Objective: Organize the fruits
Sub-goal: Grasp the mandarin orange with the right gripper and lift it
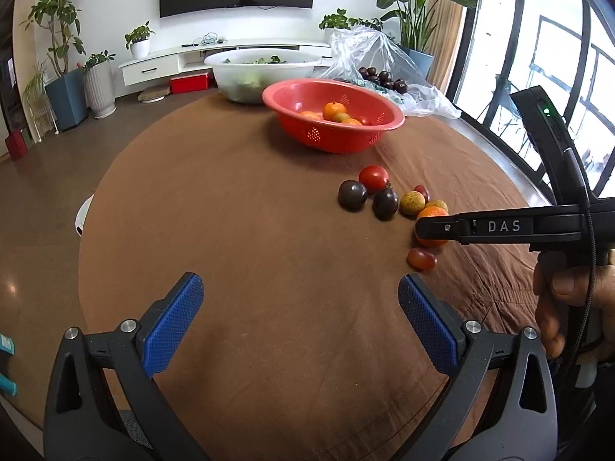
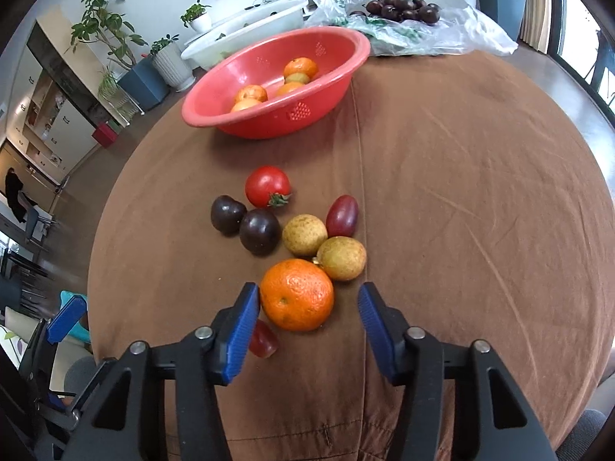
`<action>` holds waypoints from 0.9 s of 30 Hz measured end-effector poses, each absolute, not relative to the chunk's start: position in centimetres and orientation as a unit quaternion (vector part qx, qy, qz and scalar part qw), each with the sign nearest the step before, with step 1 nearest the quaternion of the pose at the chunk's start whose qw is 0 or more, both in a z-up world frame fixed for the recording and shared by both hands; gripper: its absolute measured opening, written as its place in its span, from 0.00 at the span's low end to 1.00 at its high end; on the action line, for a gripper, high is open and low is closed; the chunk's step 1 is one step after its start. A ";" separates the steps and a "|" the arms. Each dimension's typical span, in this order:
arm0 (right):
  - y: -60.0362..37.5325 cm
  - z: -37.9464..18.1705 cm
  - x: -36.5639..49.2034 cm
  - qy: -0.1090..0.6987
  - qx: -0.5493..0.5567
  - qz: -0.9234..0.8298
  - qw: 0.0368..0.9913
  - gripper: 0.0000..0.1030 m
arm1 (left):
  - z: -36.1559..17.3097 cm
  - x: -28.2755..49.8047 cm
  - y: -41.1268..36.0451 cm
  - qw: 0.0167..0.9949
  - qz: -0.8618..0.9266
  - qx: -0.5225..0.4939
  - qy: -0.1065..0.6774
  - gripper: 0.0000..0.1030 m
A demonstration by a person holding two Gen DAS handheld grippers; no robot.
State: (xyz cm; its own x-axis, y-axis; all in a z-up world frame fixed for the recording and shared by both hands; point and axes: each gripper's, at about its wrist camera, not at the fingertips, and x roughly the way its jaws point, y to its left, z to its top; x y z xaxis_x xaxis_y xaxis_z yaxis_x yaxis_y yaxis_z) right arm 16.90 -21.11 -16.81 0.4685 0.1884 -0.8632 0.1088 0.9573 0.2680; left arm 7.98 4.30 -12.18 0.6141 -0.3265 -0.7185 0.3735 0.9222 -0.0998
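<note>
On the brown cloth lies a loose pile of fruit: an orange [image 2: 296, 294], two yellow-green fruits [image 2: 304, 234], two dark plums [image 2: 260, 231], a red tomato [image 2: 267, 185] and two small red oval fruits [image 2: 342, 216]. My right gripper [image 2: 307, 288] straddles the orange; its left pad is at the peel, while the right pad stands apart from it. In the left wrist view the right gripper [image 1: 430, 226] covers part of the orange [image 1: 432, 213]. My left gripper [image 1: 300, 282] is open over bare cloth, left of the pile. The red basket [image 2: 215, 115] behind holds several oranges.
A white basin [image 1: 230, 63] of greens stands behind the red basket. A clear plastic bag [image 2: 461, 27] with several dark plums lies at the back right. A hand [image 1: 553, 307] grips the right gripper's handle. The round table's edge curves close at left and right.
</note>
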 end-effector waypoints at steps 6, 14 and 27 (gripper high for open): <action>-19.6 -16.9 17.3 0.527 0.132 0.028 0.839 0.46 | -12.1 7.9 4.4 0.898 -0.193 0.031 0.394 1.00; -20.1 -17.0 17.4 0.527 0.147 0.033 0.836 0.40 | -12.5 8.0 4.3 0.896 -0.194 0.026 0.399 1.00; -23.5 -16.0 14.7 0.502 0.216 0.051 0.836 0.39 | -12.0 8.7 1.7 0.882 -0.234 0.061 0.406 1.00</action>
